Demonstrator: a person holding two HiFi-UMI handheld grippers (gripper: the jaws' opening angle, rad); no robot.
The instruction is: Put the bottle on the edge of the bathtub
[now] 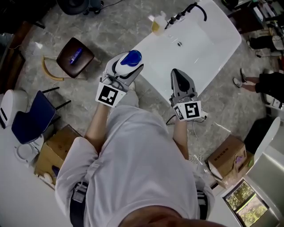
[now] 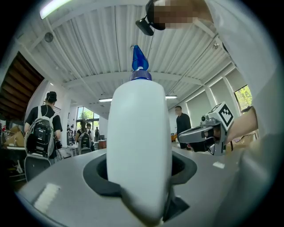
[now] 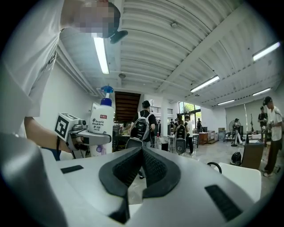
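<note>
Cardboard boxes sit closest, one (image 1: 53, 153) at the person's left and another (image 1: 228, 159) at the right, with a blue chair (image 1: 32, 117) just past the left one. Farther out on the left stands a brown stool (image 1: 74, 57) with a small blue item lying on its seat. Ahead lies the white bathtub (image 1: 213, 35), and a black faucet (image 1: 186, 12) and a yellowish container (image 1: 156, 25) stand on its far rim. The left gripper (image 1: 126, 71) is clamped on the white bottle (image 2: 140, 146), which is held upright in the air beside the tub's near corner with its blue pump cap on top. The right gripper (image 3: 141, 164) has its jaws together with nothing between them and is poised over the near rim.
</note>
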